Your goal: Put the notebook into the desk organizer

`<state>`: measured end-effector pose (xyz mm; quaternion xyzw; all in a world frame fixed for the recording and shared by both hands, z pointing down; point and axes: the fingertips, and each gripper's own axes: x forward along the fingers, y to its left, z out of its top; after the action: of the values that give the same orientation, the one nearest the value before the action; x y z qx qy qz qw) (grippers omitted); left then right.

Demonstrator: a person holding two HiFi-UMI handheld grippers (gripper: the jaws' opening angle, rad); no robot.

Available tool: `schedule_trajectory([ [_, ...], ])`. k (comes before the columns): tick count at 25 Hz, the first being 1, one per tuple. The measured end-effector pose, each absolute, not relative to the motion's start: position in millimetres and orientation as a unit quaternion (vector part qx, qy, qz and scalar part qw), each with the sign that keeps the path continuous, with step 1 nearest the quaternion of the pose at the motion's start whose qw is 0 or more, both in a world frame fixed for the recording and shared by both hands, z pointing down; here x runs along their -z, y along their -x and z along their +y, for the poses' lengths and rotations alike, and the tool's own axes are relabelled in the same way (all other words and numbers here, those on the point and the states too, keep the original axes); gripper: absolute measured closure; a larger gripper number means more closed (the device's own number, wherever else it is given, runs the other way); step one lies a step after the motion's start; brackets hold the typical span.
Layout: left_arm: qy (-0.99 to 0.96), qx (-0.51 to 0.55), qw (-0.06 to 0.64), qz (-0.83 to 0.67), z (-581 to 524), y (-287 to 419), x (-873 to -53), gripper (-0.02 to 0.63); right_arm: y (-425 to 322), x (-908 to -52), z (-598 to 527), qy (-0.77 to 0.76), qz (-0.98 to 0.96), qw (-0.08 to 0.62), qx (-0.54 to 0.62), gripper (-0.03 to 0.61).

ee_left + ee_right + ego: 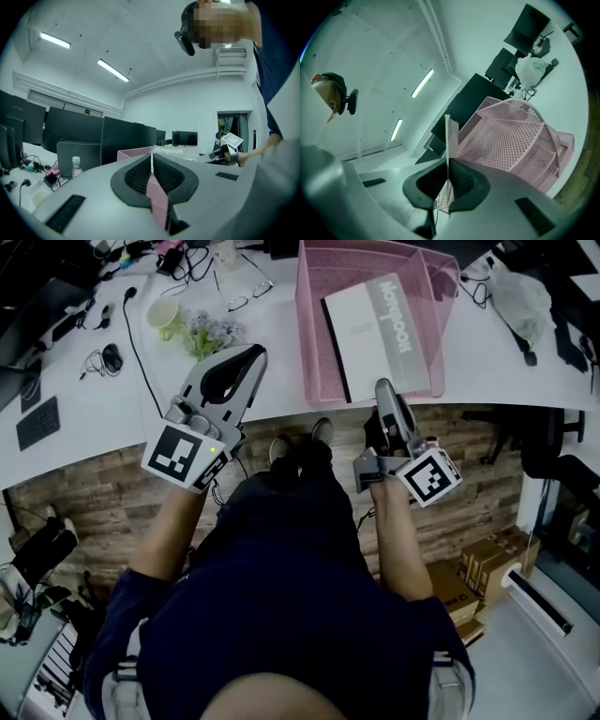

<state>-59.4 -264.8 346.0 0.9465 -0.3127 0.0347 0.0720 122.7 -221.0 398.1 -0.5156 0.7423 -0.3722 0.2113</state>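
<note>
- The white table [84,427] carried everything. We judged the task done, since the task's thing no longer lay loose on it.
- The pink mesh desk organizer [314,343] stood at the table's near edge, probably for easy reach.
- The notebook [380,329] lay inside the organizer, cover up.
- The left gripper [251,354] and the right gripper [382,385] hung by the table's front edge. Each had its fingers closed on nothing, which suited a finished placement.
- Only the head view showed us the notebook bedded in the organizer.
- Only the left gripper view gave us the row of dark monitors [70,131] and a small bottle [76,165].
- The right gripper view alone showed the organizer's mesh dividers from low down.
</note>
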Motion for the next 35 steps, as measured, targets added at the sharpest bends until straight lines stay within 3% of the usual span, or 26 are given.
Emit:
schedule_trajectory([
  [35,-0.949,-0.056,0.082,-0.299,-239.2,42.9,-365.1,0.575,-129.9,-443.1,-189.8,0.522,0.708,0.200,0.432,0.497],
])
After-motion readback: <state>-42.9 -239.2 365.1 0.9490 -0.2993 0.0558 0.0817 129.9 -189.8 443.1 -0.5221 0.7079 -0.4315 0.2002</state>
